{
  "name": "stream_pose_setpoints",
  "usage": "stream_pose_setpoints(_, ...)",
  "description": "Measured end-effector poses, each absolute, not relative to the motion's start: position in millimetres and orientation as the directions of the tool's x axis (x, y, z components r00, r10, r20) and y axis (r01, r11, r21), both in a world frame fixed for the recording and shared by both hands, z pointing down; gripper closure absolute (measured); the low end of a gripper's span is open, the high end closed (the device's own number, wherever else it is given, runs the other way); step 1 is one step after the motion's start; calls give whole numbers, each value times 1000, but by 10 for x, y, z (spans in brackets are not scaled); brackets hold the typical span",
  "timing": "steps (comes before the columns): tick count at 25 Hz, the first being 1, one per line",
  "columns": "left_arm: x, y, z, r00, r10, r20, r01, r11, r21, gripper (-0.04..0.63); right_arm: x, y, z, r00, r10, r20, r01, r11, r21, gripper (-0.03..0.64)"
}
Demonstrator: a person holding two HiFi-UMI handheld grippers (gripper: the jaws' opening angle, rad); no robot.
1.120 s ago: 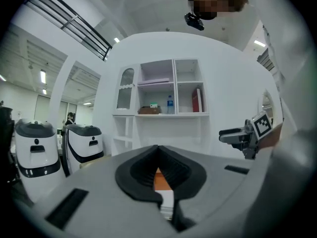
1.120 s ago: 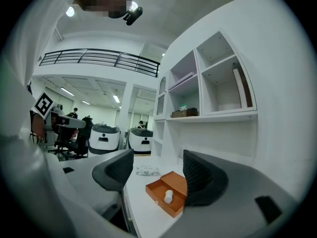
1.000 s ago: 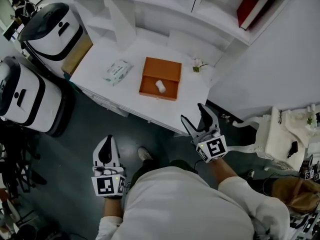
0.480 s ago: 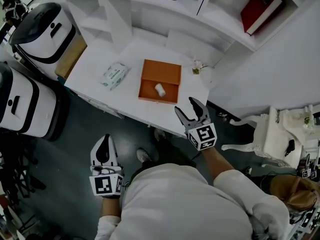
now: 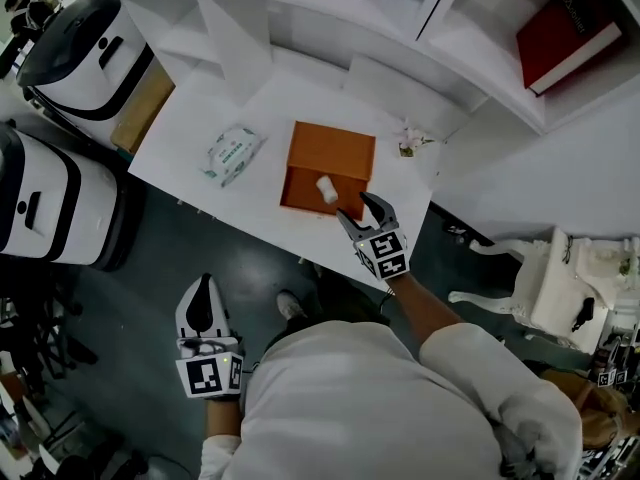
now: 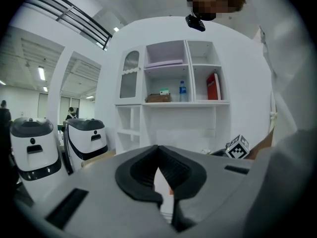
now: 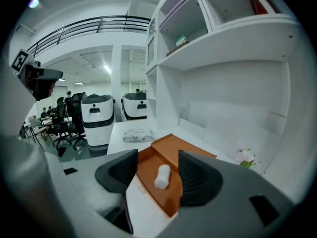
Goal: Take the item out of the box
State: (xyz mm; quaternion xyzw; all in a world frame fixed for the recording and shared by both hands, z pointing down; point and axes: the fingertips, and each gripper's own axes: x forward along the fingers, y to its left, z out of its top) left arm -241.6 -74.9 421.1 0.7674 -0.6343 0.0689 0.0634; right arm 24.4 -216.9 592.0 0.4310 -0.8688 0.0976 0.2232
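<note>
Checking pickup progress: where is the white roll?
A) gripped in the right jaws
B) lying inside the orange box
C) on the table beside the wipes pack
B: the white roll lies in the orange box; the right gripper, jaws apart though they have just been closing, is short of it.

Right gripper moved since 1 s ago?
Yes: right gripper went from off the desk edge to the near wall of the orange box. Its jaws have just been closing, nothing between them.

Box was orange, the roll inside white. Table was white; book red; wipes pack white w/ green print; two machines white & black.
</note>
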Motion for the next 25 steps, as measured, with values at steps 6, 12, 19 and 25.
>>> stream_pose_setpoints(6, -2390, -1003, 4382, 156, -958, 241, -988, -156, 20, 590, 125, -2508, 6509, -528, -616, 584, -774, 633, -32, 354)
stream_pose_setpoints(12, -2466, -1155, 4574, 129, -946, 297, -992, -124, 36, 591, 64, -2709, 7009, -483, -531, 696, -780, 623, -66, 373)
stream_pose_setpoints(19, -2522, -1322, 4722, 130, -935, 330, -991, -117, 57, 589, -2, -2809, 7345, -431, -438, 789, -791, 604, -97, 378)
stream_pose_setpoints(25, -2582, -1401, 4807, 126, -928, 349, -992, -110, 68, 589, -44, -2872, 7504, -409, -402, 819, -794, 599, -102, 379)
